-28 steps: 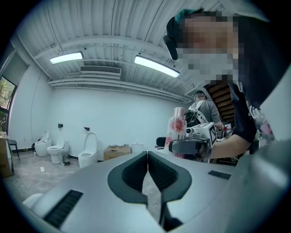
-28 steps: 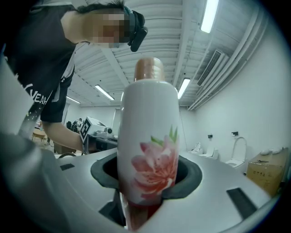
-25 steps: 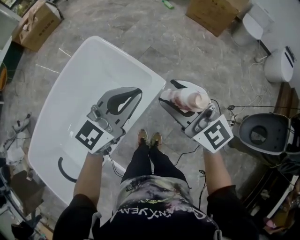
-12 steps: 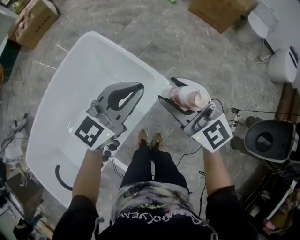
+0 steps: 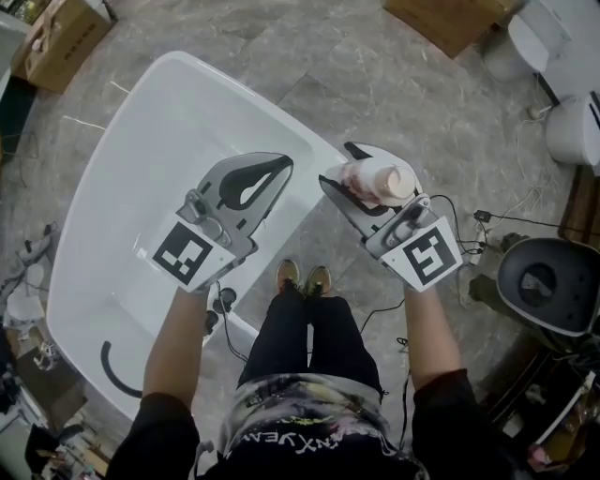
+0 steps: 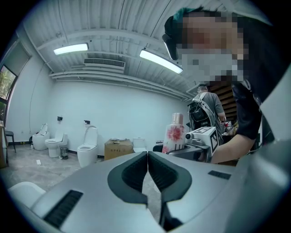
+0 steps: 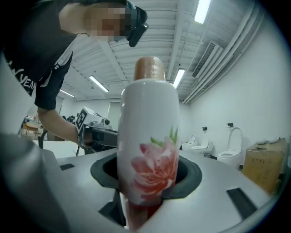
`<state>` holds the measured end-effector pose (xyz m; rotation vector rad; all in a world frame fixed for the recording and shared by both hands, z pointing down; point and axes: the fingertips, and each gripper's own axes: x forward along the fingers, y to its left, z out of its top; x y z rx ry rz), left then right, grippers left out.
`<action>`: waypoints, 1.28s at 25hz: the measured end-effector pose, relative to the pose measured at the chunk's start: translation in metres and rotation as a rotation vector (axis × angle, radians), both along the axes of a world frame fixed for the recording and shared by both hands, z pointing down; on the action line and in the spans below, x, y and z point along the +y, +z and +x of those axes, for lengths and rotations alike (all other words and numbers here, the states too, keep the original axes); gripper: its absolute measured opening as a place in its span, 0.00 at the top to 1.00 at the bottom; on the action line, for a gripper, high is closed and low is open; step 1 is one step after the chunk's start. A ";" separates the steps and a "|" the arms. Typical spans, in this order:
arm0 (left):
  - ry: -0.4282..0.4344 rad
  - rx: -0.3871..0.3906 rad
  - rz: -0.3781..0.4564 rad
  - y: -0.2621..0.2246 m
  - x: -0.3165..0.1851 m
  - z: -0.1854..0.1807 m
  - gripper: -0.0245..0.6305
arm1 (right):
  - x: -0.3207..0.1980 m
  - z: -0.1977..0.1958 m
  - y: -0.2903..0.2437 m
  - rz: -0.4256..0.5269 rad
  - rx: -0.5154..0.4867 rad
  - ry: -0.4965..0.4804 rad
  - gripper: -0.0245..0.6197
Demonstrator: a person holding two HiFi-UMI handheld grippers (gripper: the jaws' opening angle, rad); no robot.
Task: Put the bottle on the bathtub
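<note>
A white bottle [image 5: 375, 180] with a pink flower print and a tan cap stands upright between the jaws of my right gripper [image 5: 349, 172], which is shut on it. In the right gripper view the bottle [image 7: 148, 150] fills the middle, and the dark pads of that gripper [image 7: 148, 179] clasp its lower body. The bottle hangs just right of the white bathtub's near rim [image 5: 314, 142]. My left gripper [image 5: 277, 167] is over the tub's inside, its pads pressed together with nothing between them. In the left gripper view that gripper [image 6: 148, 154] points level and the bottle [image 6: 174, 136] shows beyond it.
Cardboard boxes [image 5: 56, 42] [image 5: 450, 17] sit on the stone floor at the far side. White toilets [image 5: 574, 127] and a dark-seated one [image 5: 548, 281] stand at the right, with cables [image 5: 487, 225] nearby. A black hose [image 5: 112, 370] lies in the tub.
Both grippers have sunk together toward the tub's rim. The bottle has stayed in the right gripper and the left jaws have stayed closed.
</note>
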<state>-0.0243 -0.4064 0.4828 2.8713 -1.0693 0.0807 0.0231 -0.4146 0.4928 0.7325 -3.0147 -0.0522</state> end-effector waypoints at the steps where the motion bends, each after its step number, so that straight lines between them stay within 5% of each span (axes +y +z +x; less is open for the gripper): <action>1: 0.001 0.000 -0.001 0.007 -0.002 -0.001 0.93 | -0.003 -0.002 0.007 0.001 0.003 0.005 0.63; 32: 0.030 -0.019 -0.031 0.141 -0.028 -0.021 0.93 | -0.054 -0.022 0.200 -0.048 0.103 0.143 0.63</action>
